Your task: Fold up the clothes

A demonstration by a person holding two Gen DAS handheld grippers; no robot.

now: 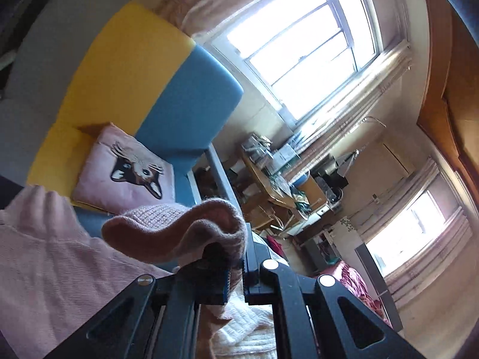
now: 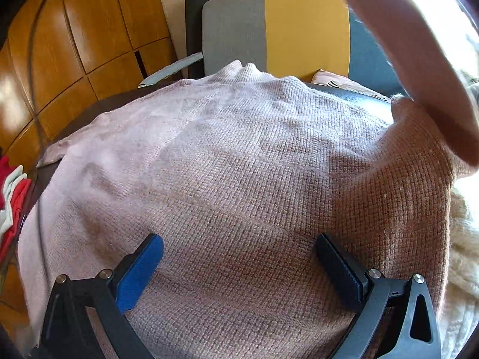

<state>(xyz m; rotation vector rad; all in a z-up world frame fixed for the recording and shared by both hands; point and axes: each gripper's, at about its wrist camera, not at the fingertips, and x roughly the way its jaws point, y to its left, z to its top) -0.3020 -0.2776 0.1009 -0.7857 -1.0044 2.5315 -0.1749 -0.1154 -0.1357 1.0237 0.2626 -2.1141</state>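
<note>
Pink sweater (image 2: 227, 161) spread flat, one edge lifted.

The left gripper (image 1: 236, 272) was clenched on a raised fold of the knit — held up before the sofa (image 1: 167, 89) and cat cushion (image 1: 125, 170). The right gripper (image 2: 239, 257) hovered just over the body — jaws spread wide, grasping nothing.

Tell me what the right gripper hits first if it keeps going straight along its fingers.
Probably the pink knit sweater: the open right gripper points onto it, nothing between. How close it is, I can't tell.
</note>
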